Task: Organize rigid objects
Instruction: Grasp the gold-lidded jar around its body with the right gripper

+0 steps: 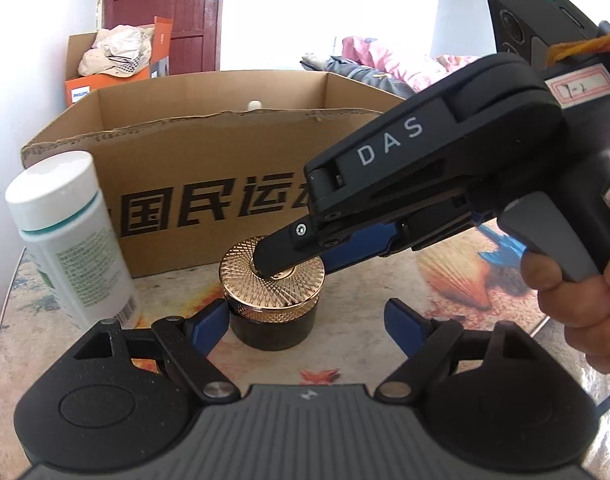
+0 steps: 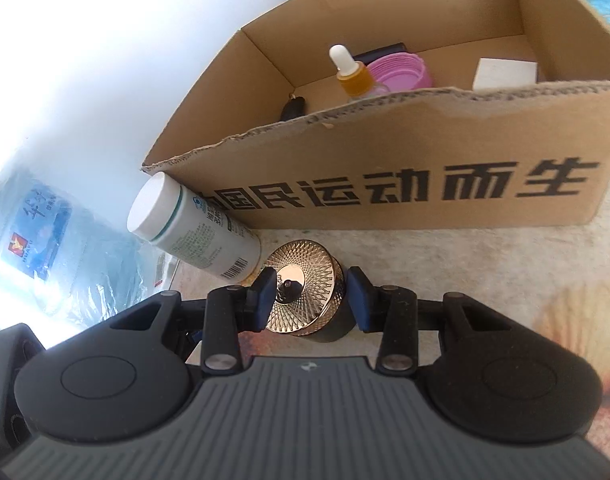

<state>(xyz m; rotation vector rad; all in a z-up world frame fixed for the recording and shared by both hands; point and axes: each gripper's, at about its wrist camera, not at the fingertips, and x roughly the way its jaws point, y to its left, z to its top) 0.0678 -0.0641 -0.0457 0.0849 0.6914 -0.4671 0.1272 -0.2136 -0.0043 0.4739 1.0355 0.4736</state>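
Jar point(image 1: 272, 300), gold-lidded, upright on table point(image 1: 385, 320), axis vertical, just in front of cardboard box point(image 1: 209, 168). R gripper point(image 2: 311, 300) angled down over lid, pads partly apart, flanking lid, contact unclear. L gripper point(image 1: 305, 326) wide, straddling jar, no contact. White bottle point(image 1: 69, 240) to jar's left.

Beyond my workspace, a dark red door point(image 1: 165, 12) stands shut against a pale wall. Beside it an orange carton point(image 1: 117, 68) holds crumpled cream fabric and a checkered cap point(image 1: 117, 54). Pink and grey bedding point(image 1: 385, 64) lies heaped farther back on my right. To my left, a large blue water jug point(image 2: 45, 236) wrapped in clear plastic rests below the surface's edge.
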